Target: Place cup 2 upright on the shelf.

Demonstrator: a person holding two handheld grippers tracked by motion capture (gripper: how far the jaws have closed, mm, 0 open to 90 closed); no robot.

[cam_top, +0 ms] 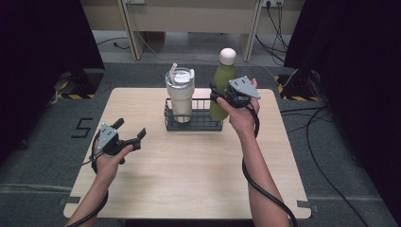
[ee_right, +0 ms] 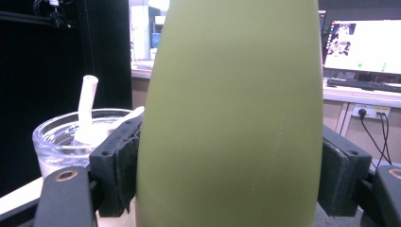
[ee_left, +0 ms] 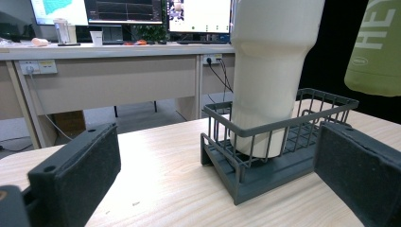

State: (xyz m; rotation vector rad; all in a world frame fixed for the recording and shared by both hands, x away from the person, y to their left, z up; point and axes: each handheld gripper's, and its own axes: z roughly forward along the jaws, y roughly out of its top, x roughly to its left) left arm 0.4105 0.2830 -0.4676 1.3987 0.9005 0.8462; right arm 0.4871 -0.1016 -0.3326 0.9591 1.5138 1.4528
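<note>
A green bottle (cam_top: pixel 222 85) with a white cap hangs upright over the right end of a dark wire basket (cam_top: pixel 196 124). My right gripper (cam_top: pixel 218 96) is shut on the bottle's body, and its pads (ee_right: pixel 124 165) press both sides of the bottle (ee_right: pixel 231 118). In the left gripper view the bottle's base (ee_left: pixel 376 52) floats above the basket's rim (ee_left: pixel 283 123). A cream tumbler (cam_top: pixel 180 97) with a clear lid and straw stands in the basket's left part. My left gripper (cam_top: pixel 131 127) is open near the table's left side, facing the basket, with nothing between its pads (ee_left: pixel 75 175).
The light wooden table (cam_top: pixel 189 175) has bare room in front of the basket. Black curtains flank both sides. Cables (cam_top: pixel 326 137) trail on the floor at the right. Desks with monitors (ee_left: pixel 123 12) stand beyond the table's far edge.
</note>
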